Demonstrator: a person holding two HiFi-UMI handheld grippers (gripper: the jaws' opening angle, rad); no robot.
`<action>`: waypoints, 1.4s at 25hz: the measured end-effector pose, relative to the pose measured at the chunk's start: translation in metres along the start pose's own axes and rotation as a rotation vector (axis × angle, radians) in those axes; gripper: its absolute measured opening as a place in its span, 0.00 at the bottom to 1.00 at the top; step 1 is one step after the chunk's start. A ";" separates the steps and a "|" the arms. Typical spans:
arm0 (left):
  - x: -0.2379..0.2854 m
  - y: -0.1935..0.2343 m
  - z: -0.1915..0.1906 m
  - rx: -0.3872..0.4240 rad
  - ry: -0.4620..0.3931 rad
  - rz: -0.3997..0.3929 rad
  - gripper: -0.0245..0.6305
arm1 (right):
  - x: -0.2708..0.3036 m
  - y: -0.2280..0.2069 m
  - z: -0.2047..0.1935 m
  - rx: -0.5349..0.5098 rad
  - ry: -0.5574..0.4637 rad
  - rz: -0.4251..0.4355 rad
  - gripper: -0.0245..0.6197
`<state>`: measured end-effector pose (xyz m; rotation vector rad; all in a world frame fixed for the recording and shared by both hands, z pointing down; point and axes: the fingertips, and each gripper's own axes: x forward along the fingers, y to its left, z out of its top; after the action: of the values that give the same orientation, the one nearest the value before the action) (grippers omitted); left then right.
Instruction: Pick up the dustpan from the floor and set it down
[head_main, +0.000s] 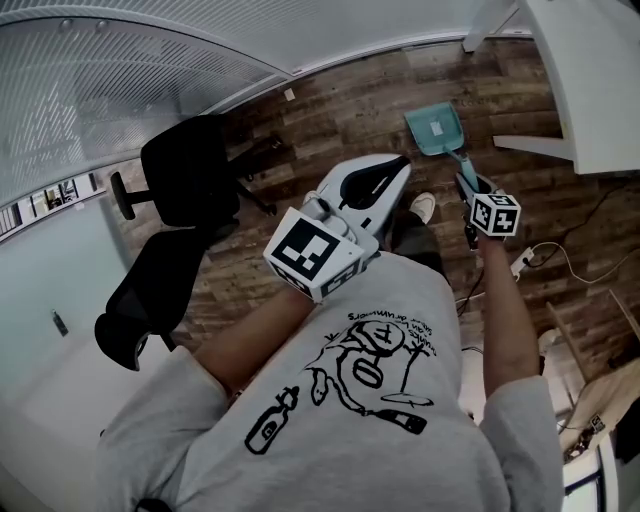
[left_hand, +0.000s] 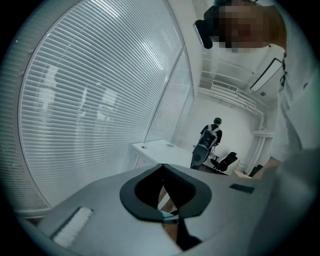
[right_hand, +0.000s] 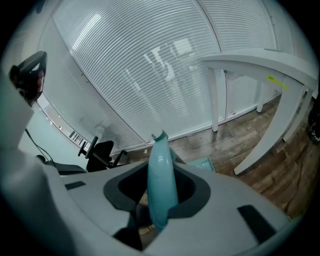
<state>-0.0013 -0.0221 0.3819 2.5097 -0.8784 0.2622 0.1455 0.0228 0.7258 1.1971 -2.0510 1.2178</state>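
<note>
Lowering slowly suits this step: right claw (head_main: 468, 188) clamps the dustpan (head_main: 436, 129) by its handle, pan tilted toward the floor (head_main: 340, 110) ahead; left claw (head_main: 392, 170) sits closed, empty. Let the pan touch before releasing.

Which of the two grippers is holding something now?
The right gripper: its jaws are closed on the handle of the teal dustpan. The left gripper has nothing between its jaws.

- Black office chair (head_main: 185, 175) on wood-plank floor (head_main: 340, 110), beside slatted window blinds (head_main: 120, 60)
- Second black chair (head_main: 140, 300) just below it, lower left
- White desk (head_main: 590, 70) at upper right
- White cable (head_main: 562, 257) trailing over floor, right side
</note>
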 end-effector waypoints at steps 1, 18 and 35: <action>0.001 -0.001 0.000 0.000 -0.001 -0.001 0.04 | 0.000 -0.001 -0.002 0.003 0.004 -0.003 0.17; 0.001 -0.006 -0.001 0.001 -0.002 -0.009 0.04 | -0.004 -0.003 -0.033 0.024 0.062 -0.043 0.20; 0.005 -0.006 0.001 0.002 0.000 -0.009 0.04 | -0.005 -0.016 -0.047 0.010 0.111 -0.102 0.34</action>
<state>0.0064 -0.0213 0.3807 2.5152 -0.8676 0.2598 0.1596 0.0622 0.7531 1.1956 -1.8825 1.2197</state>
